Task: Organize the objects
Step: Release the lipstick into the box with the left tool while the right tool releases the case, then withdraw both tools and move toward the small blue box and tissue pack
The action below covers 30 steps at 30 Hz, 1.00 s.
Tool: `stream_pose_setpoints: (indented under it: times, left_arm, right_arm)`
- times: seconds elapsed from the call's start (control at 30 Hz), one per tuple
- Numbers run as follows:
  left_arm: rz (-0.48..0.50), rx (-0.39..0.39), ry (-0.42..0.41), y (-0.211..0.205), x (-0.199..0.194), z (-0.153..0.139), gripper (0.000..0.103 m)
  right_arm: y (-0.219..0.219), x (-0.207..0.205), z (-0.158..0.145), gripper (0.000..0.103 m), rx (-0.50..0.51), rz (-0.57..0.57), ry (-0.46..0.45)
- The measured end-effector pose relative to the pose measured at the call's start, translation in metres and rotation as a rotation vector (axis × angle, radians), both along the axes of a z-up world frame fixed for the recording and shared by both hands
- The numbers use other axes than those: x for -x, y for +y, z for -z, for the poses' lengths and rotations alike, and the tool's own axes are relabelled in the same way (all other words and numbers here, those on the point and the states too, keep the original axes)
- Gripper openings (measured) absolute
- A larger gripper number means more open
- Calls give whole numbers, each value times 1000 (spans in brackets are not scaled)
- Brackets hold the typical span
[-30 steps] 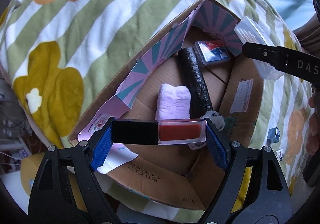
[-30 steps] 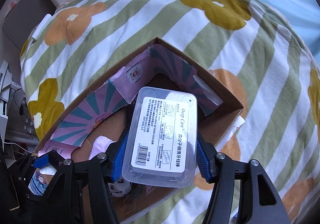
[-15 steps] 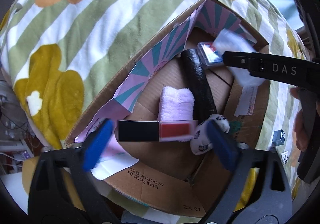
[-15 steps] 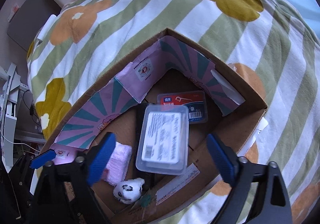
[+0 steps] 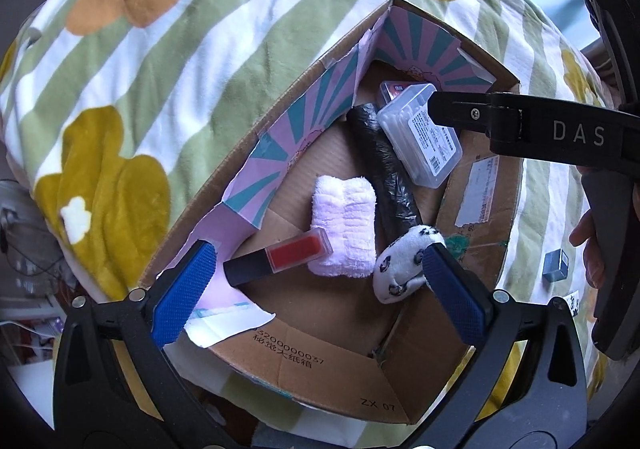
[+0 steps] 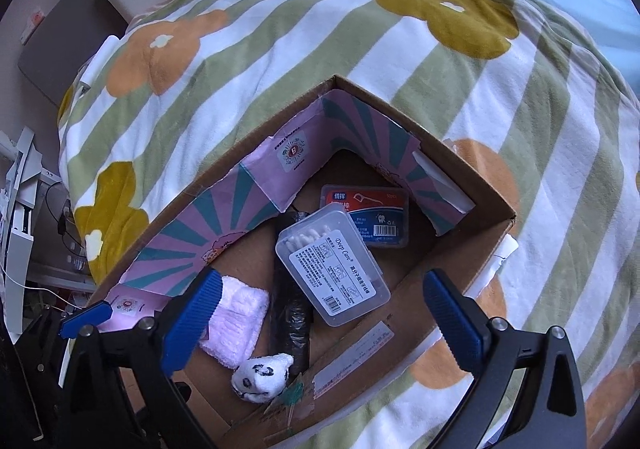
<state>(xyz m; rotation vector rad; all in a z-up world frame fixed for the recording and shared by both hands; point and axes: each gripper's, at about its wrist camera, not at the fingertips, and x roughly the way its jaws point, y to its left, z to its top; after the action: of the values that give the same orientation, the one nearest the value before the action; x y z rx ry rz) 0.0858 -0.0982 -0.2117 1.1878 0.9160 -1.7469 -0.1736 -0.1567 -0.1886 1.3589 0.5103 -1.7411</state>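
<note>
Left gripper [image 5: 320, 281]: blue ribbed pads spread wide, nothing between them; held above the near corner of the box.
Right gripper [image 6: 320, 309]: blue ribbed pads spread wide, holding nothing; held above the near side of the box.
Open brown cardboard box [image 5: 320, 373] [image 6: 472, 185]: sits on the blanket; inner walls along the far corner lined with pink-and-teal sunburst paper; printed digits and "ZX 07" on the near flap.
Square clear tube of red lip gloss with a long black cap [image 5: 280, 261]: lying on the box floor near the left wall, cap end toward the near corner, red end touching the pink cloth.
Folded fluffy pale-pink cloth [image 5: 345, 225] [image 6: 236, 319]: flat on the box floor, mid-left, just beside the black roll.
Long black plastic-wrapped roll [image 5: 382, 169] [image 6: 290, 313]: lying lengthwise from the far corner toward the near side, between cloth and clear case.
Clear rectangular plastic case of white picks with a printed white label [image 5: 420, 141] [image 6: 332, 265]: tilted, one edge resting on the black roll, far end overlapping the flat case.
Flat clear case with a red-and-blue floss-pick label [image 6: 365, 213] [image 5: 394, 89]: on the box floor in the far corner, partly under the clear case.
Small white soft toy with black spots [image 5: 404, 263] [image 6: 262, 373]: at the near end of the black roll, touching it.
Green-and-white striped blanket with orange and mustard flowers [image 5: 160, 61] [image 6: 400, 49]: under the box.
Small grey-blue cube [image 5: 556, 267]: on the blanket outside the right wall of the box.
</note>
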Motion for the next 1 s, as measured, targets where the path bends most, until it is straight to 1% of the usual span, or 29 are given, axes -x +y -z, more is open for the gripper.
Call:
stream_pose_setpoints:
  times: [0.27,0.63,0.83,1.0]
  left_arm:
    - [16,17,12,3,-6,-18,103]
    - [87,61,29,11,-10,-60,103]
    - [133,73,52,16,-7,-85,103]
    - [205,86,58,25,5,-105,103]
  right_arm:
    - [6,-7,-24,100,8,6,27]
    - [36,-21,-79,100,28,72,80]
    - [69,-29,-107,100,13,149,124]
    - [111,-36,-131,100,35,259,149]
